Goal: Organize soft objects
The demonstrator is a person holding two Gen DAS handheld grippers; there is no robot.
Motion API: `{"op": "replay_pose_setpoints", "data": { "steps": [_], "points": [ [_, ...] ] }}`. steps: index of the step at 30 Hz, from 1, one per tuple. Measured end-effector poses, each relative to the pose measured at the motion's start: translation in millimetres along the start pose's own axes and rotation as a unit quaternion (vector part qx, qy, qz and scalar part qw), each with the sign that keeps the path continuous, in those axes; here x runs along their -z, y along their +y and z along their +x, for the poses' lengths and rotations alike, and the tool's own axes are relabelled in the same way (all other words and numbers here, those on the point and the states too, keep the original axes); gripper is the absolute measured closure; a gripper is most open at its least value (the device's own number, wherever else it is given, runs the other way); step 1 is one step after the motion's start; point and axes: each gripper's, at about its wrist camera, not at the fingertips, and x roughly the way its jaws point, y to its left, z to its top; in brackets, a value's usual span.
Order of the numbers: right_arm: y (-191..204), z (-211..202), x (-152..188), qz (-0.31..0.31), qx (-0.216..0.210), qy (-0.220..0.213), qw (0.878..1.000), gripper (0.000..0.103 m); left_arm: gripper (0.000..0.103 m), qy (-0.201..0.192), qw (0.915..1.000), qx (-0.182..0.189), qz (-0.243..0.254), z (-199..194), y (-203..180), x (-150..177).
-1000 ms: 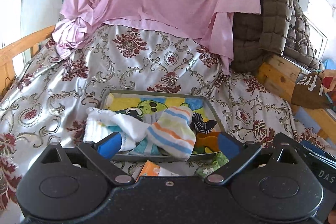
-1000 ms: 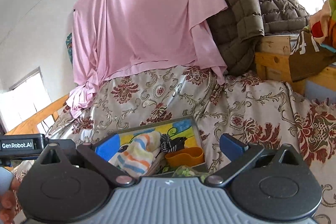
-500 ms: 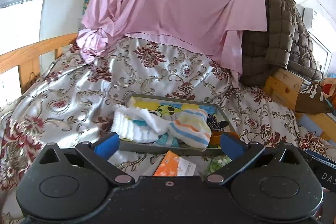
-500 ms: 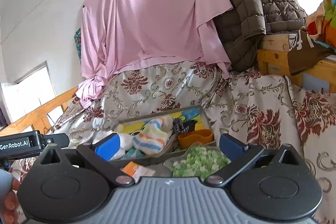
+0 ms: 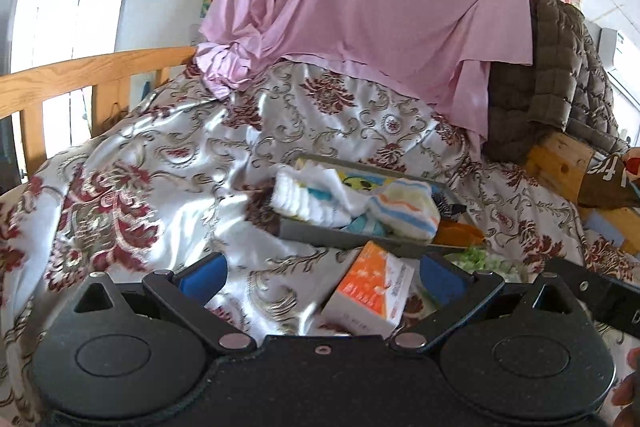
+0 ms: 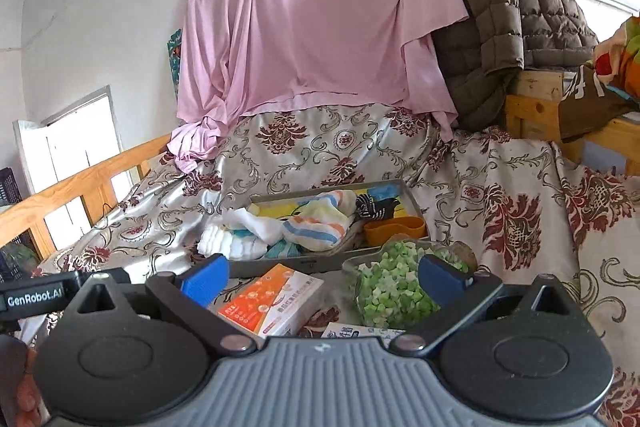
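Observation:
A grey tray (image 5: 344, 235) (image 6: 412, 198) lies on the flowered bedspread. In it are a white folded cloth (image 5: 308, 197) (image 6: 240, 241), a striped sock (image 5: 404, 207) (image 6: 316, 223), a black-and-white piece (image 6: 374, 205) and an orange cup (image 6: 394, 229). My left gripper (image 5: 322, 273) is open and empty, held back from the tray, above an orange-and-white box (image 5: 372, 291) (image 6: 272, 301). My right gripper (image 6: 322, 275) is open and empty, above the box and a clear bag of green pieces (image 6: 394, 287).
A pink sheet (image 5: 372, 11) hangs behind the bed. A brown quilted jacket (image 6: 512, 23) drapes over a wooden frame at the right. A wooden rail (image 5: 80, 75) runs along the left. The left gripper's body (image 6: 36, 295) shows at the right wrist view's left edge.
Both grippers have pulled back and up from the tray. The box and the bag of green pieces have come into view in front of it. Both stay open.

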Motion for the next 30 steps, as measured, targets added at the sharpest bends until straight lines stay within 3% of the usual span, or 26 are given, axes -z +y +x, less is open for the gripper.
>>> {"op": "replay_pose_setpoints", "data": {
  "steps": [7, 16, 30],
  "points": [
    [4, -6, 8, 0.001, 0.016, 0.005, 1.0, 0.0, 0.001, -0.009, 0.9998, -0.016, 0.01, -12, 11, 16],
    [3, -5, 20, 0.009, 0.04, 0.031, 0.999, 0.0, 0.001, 0.02, 0.9992, -0.026, 0.023, -10, 11, 29],
    [7, 7, 31, -0.011, 0.049, 0.075, 0.996, 0.0, 0.001, 0.028, 0.9982, -0.038, 0.037, -6, 10, 34]
  ]
}}
